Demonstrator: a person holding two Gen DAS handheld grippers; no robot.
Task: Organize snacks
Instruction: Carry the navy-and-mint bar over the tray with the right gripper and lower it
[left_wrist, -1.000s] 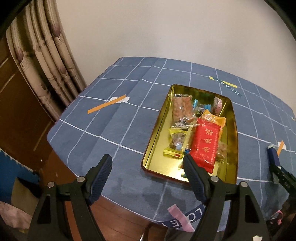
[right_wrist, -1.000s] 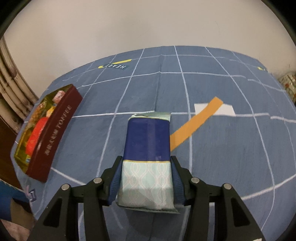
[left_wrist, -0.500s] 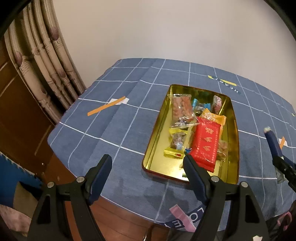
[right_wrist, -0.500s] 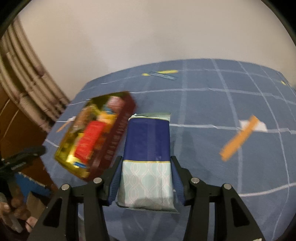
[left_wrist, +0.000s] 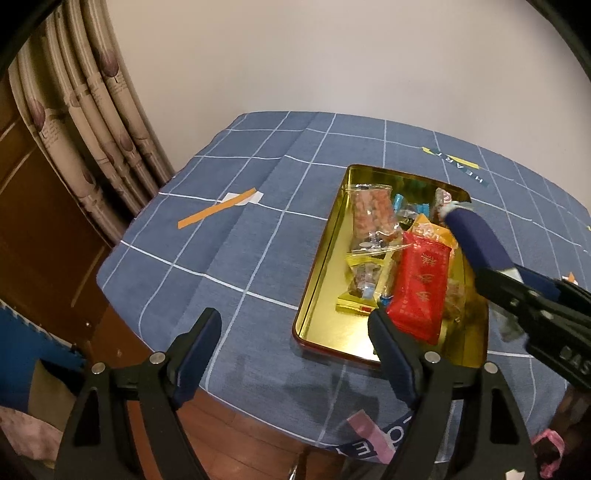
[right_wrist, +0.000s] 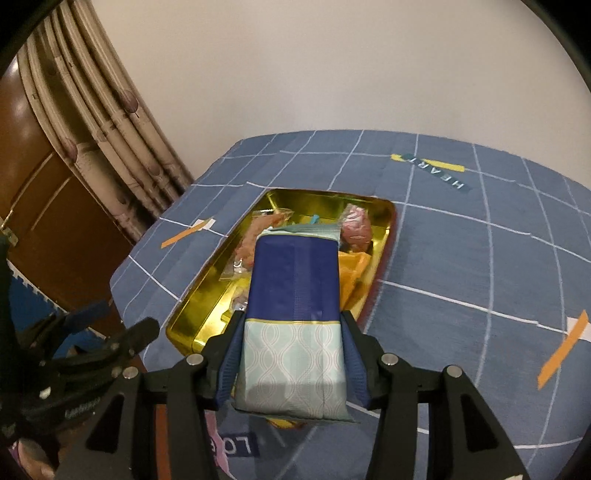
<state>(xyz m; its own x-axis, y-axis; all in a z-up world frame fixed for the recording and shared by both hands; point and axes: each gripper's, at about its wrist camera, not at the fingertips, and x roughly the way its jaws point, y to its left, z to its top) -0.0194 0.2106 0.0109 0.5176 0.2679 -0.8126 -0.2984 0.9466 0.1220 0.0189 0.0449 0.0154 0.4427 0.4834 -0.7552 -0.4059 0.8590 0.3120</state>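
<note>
Swung leftward since half a second ago: right gripper (right_wrist: 291, 363), now over the shallow gold rectangular tin tray with dark red outer wall (right_wrist: 201, 284), no longer beside it. Pinching between both blue pads a flat snack packet, navy blue over most of its length and pale mint with a wavy pattern at the near end (right_wrist: 293, 306), sealed top edge pointing away over the tray. Seen from the left wrist as a navy bar (left_wrist: 476, 240) reaching in from the right above the tray's far corner, far further in than before. Left gripper (left_wrist: 295, 350) spread wide and holding nothing, above the near edge of the bench under its blue white-checked cloth (left_wrist: 229, 236), much as before. Inside the tray (left_wrist: 325, 254): a red rectangular packet with gold print (left_wrist: 421, 288), a clear bag of pinkish pieces (left_wrist: 373, 218), an orange wrapper (left_wrist: 432, 232), small yellow-edged packets (left_wrist: 360, 291). Much of these hidden behind the held packet in the right view; small wrappers at the far end too jumbled to tell apart. Packet's near end cut off by the gripper body.
</note>
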